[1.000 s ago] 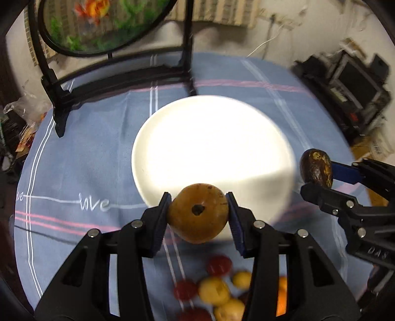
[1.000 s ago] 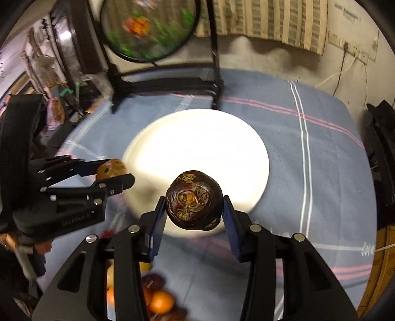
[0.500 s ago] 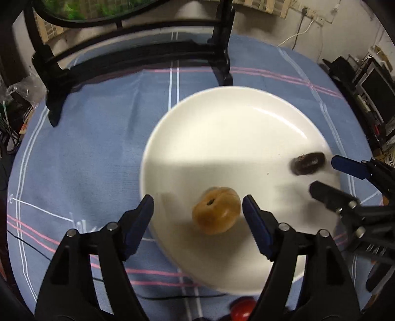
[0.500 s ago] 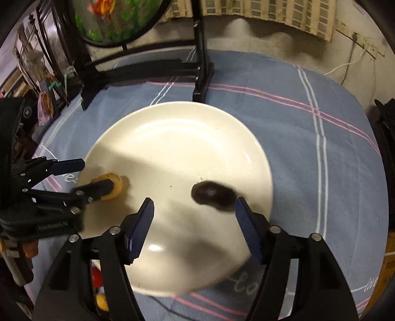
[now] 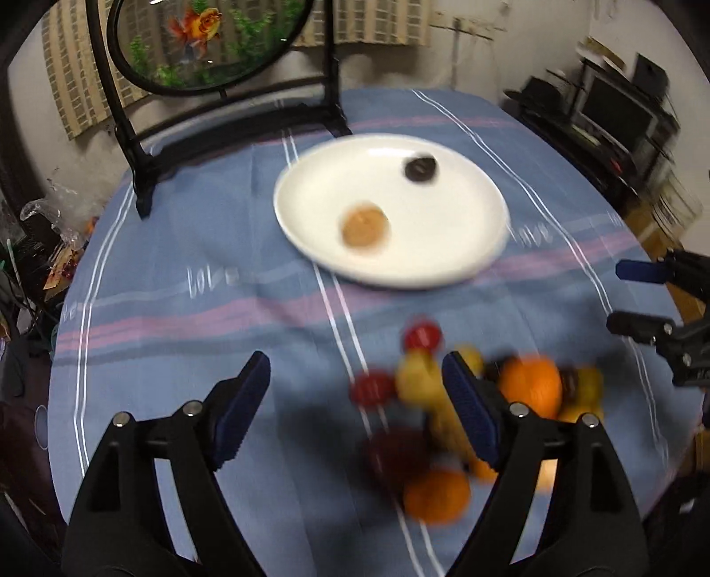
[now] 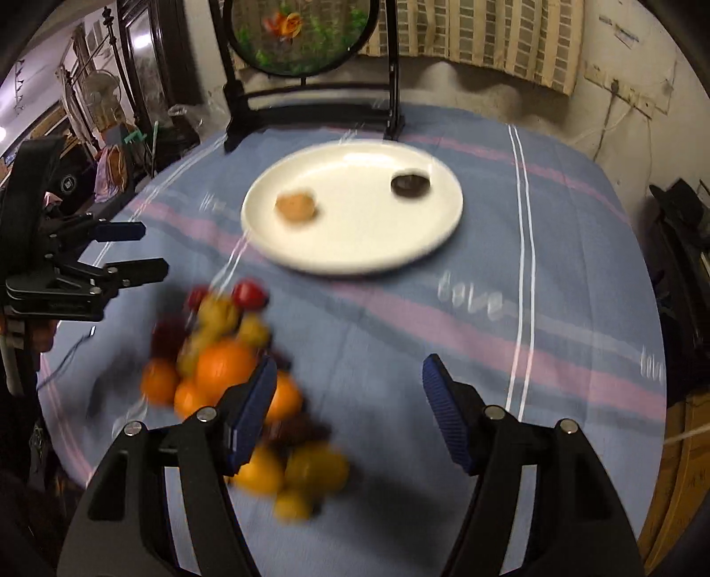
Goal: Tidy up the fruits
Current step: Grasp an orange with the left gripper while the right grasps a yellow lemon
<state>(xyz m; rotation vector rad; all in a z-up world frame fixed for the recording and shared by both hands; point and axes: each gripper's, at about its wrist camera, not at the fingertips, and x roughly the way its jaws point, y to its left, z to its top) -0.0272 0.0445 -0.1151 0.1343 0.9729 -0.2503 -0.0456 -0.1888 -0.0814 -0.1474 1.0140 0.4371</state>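
Hovering near the fruit pile [image 6: 230, 381], we hold left tongs [image 5: 355, 399] and right tongs [image 6: 346, 395] wide open, empty, ready to fill the far plate [image 6: 355, 253]

Cluttered home: clothed table [image 5: 186, 310], goldfish screen [image 6: 301, 31], striped curtain [image 6: 488, 40].
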